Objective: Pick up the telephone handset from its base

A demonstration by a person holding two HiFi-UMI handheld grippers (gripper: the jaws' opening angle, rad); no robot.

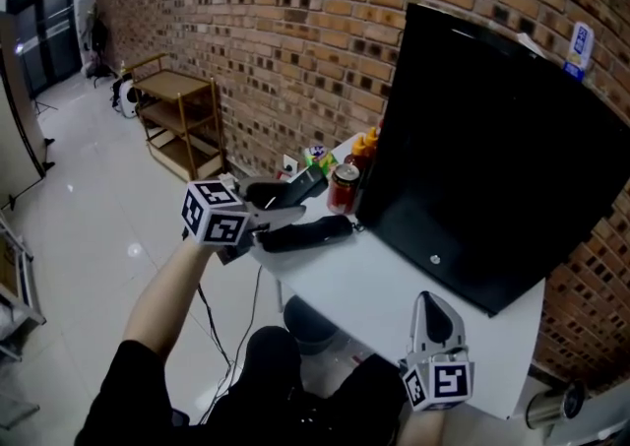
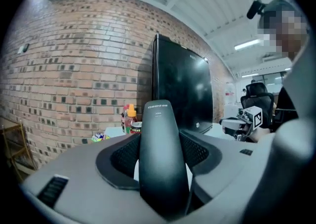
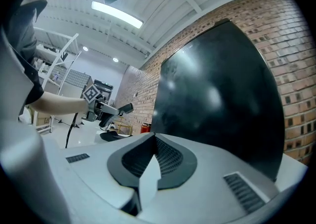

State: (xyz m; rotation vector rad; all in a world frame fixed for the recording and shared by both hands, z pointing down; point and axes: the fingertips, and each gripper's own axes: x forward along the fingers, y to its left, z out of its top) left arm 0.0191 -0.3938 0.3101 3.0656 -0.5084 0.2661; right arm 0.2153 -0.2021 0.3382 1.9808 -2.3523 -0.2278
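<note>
My left gripper is shut on the black telephone handset and holds it in the air, tilted, just above the black base at the white table's left end. In the left gripper view the handset stands upright between the two dark pads, which press its sides. The right gripper view shows the lifted handset far off at the left, above the base. My right gripper rests over the table's near edge, its jaws together at the tips with nothing in them.
A large black monitor fills the right of the table. Behind the phone stand a red can, an orange-capped bottle and a small colourful object. A wooden shelf stands by the brick wall.
</note>
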